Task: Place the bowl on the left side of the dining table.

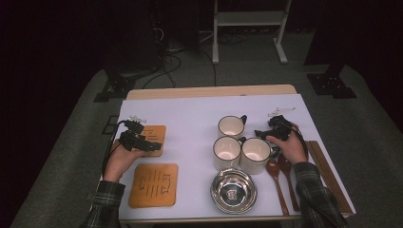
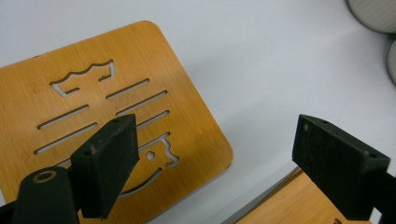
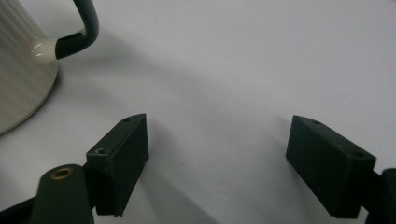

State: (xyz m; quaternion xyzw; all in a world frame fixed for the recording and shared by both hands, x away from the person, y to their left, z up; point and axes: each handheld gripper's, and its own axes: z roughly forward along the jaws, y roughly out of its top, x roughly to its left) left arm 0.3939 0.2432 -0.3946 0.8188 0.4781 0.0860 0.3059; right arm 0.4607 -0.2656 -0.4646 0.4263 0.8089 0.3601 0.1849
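Bamboo trivet near tabletop's left edge: left gripper hovers over it, jaws spread, nothing between. Right gripper beside cream mugs, jaws spread, empty.

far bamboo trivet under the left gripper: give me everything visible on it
The far trivet is a flat, rounded-corner square board that looks like bamboo, orange-brown with fine grain. Cut through it are a cup-shaped outline and several parallel slots. It lies flat on the white table cover, left side, just beyond the second trivet, with a strip of cover between them. The left gripper hovers over its near edge, jaws wide open with nothing between them; whether a jaw touches the board is unclear.
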